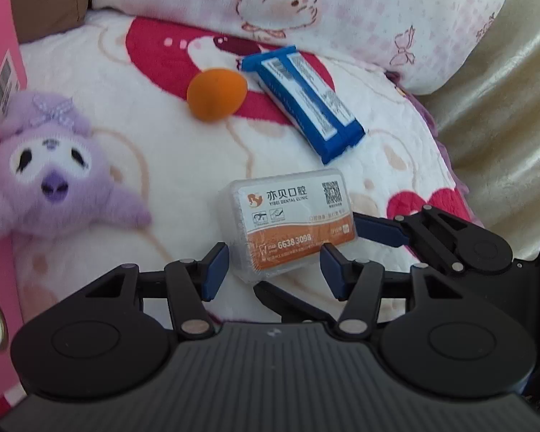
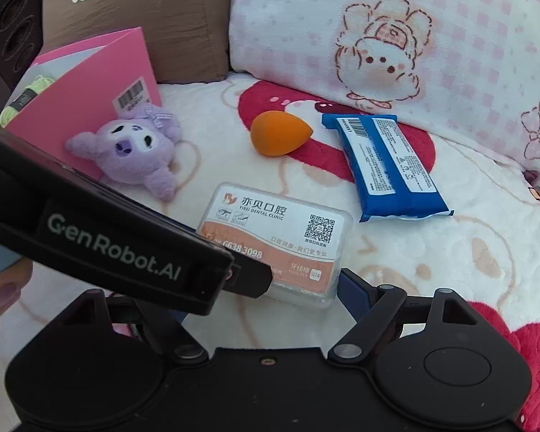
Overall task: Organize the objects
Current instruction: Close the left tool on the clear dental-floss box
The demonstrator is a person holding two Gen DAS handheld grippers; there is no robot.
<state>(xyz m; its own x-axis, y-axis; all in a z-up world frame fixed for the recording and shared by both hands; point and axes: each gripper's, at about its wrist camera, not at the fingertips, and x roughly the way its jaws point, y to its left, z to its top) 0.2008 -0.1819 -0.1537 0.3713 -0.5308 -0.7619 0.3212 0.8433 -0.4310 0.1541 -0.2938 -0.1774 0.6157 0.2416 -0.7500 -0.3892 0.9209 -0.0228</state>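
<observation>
Floss box [image 1: 288, 225] lies flat on the bed blanket [image 1: 144, 136], long axis across, straight ahead btwn my left claw [image 1: 273, 270] pads, apart, not pressing. Right claw [image 2: 302, 288] beside it, also apart. I'd use left.

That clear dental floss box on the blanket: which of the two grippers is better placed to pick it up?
Probably the left. The left gripper already has the dental floss box between its blue pads, one on each side of its near end. The right gripper sits alongside, with only one finger near the box's right edge.
</observation>
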